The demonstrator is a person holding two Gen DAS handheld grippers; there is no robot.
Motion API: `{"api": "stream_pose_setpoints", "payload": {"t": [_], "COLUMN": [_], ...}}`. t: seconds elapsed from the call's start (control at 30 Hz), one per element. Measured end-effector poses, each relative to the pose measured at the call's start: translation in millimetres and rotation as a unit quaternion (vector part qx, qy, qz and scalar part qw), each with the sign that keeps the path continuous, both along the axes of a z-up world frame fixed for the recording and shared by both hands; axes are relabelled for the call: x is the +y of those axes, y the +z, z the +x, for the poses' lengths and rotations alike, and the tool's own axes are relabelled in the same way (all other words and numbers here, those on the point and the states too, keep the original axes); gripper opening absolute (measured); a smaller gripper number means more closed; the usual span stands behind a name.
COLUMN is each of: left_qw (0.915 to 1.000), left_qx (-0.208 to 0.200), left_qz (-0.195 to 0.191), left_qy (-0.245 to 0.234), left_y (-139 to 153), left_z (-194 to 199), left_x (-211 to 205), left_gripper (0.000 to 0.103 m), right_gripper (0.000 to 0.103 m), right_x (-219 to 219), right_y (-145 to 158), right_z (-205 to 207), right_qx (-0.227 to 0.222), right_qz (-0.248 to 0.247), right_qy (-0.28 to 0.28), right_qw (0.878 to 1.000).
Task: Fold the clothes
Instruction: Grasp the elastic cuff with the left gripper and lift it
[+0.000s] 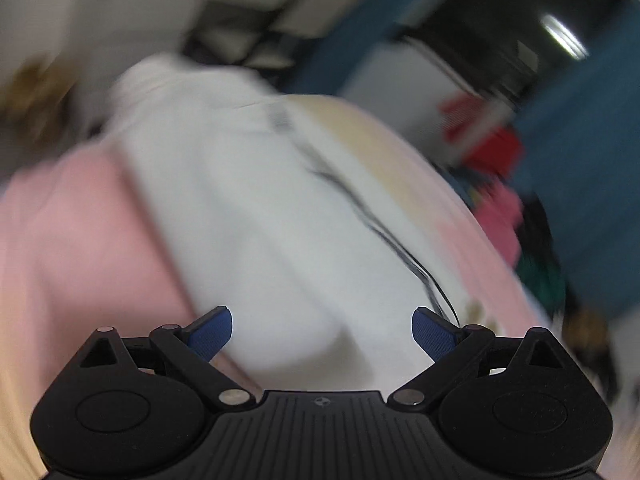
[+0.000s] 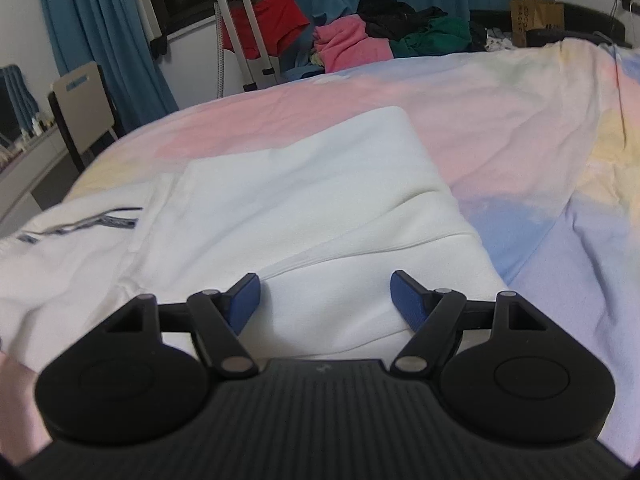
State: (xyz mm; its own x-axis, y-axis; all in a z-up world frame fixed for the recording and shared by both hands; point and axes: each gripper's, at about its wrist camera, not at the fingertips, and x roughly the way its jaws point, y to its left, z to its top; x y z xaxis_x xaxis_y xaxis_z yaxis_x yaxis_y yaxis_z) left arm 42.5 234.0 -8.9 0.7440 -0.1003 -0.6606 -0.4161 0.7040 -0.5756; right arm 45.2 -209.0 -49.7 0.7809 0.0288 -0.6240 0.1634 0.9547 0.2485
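You are partway through the fold, as far as these views let you judge: the white garment (image 2: 304,200) lies spread on the bed (image 2: 500,120), over its pastel sheet, with one portion already laid back over the rest so that layered edges and a soft crease run across it just ahead of your right hand-held gripper (image 2: 325,300). That gripper stands wide apart, its blue pads (image 2: 244,300) either side of the cloth and nothing between them, hovering close over the near edge. Your left hand-held gripper (image 1: 322,334) is likewise spread wide and holding nothing; its view is smeared by motion blur, so you can only make out the same white garment (image 1: 248,208) running away from it, with a dark drawstring (image 1: 360,208) trailing along one side. The striped trim at the left of the right wrist view sits loose and unaligned, which suggests at least one more fold remains. The heap of coloured clothes (image 2: 360,40) at the far edge of the bed looks unfolded, so most of the work lies ahead of you.
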Motion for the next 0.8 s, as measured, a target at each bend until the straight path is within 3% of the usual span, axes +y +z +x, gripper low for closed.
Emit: {"api": "stream_pose_setpoints", "payload": {"t": [0.07, 0.2, 0.3, 0.4, 0.47, 0.63, 0.8], "left_qw": [0.9984, 0.9943, 0.9922, 0.9905, 0.9882, 0.9883, 0.9845], "left_qx": [0.012, 0.011, 0.012, 0.029, 0.034, 0.020, -0.001], "left_qz": [-0.047, -0.081, -0.084, -0.050, -0.056, -0.059, -0.046], "left_qy": [0.030, 0.068, 0.092, 0.125, 0.138, 0.140, 0.169], "left_y": [-10, -18, -16, -13, -15, -14, -20], "left_z": [3, 5, -5, -14, -18, -3, 11], "left_x": [16, 32, 36, 41, 46, 51, 58], "left_gripper": [0.096, 0.094, 0.092, 0.093, 0.094, 0.094, 0.081], "right_gripper": [0.074, 0.074, 0.075, 0.075, 0.075, 0.076, 0.076], "right_x": [-2, 1, 4, 5, 7, 13, 20], "right_y": [1, 1, 1, 2, 2, 3, 3], "right_z": [-1, 3, 4, 4, 6, 8, 10], "right_qx": [0.001, 0.007, 0.007, 0.008, 0.008, 0.004, -0.001], "right_qz": [0.010, 0.002, -0.006, -0.006, -0.007, -0.019, -0.040], "right_qy": [-0.002, -0.001, 0.003, 0.005, 0.007, 0.014, 0.020], "right_qw": [1.000, 1.000, 1.000, 1.000, 1.000, 1.000, 0.999]}}
